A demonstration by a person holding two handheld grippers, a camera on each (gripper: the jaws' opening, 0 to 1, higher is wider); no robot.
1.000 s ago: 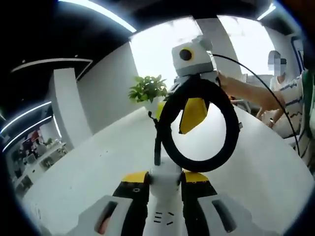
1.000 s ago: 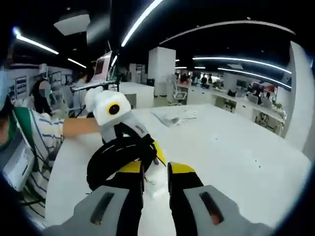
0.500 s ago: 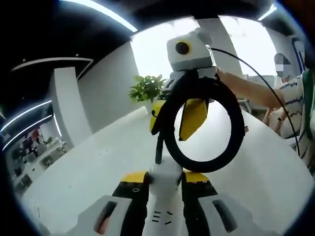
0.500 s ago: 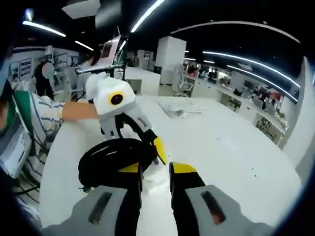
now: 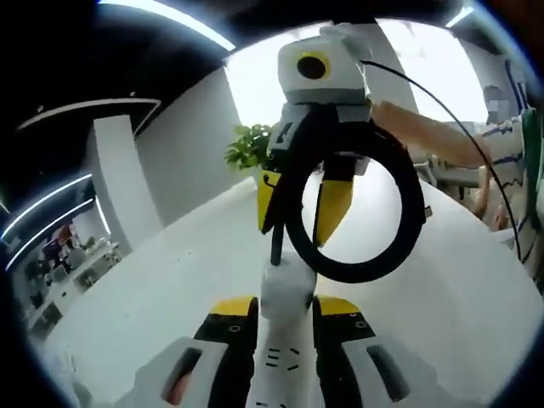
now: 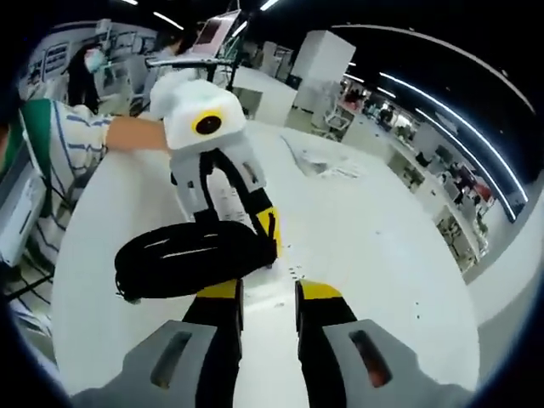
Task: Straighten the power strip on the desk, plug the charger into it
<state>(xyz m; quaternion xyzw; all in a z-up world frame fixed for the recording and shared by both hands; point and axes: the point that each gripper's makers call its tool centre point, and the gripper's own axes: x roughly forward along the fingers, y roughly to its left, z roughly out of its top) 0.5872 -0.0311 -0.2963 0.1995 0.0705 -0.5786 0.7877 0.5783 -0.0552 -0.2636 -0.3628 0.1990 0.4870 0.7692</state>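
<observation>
Both tongs were on the white power strip: the left tongs clenched one end, the right tongs the other, lifting it above the bench, likely to straighten it, its coiled black cord dangling.

Left gripper view: coiled black cable hangs mid-frame, blocking the way ahead; bare white desk lower left, potted plant beyond. Right gripper view: cable bundle left of centre; open desk to the right; papers farther back.
</observation>
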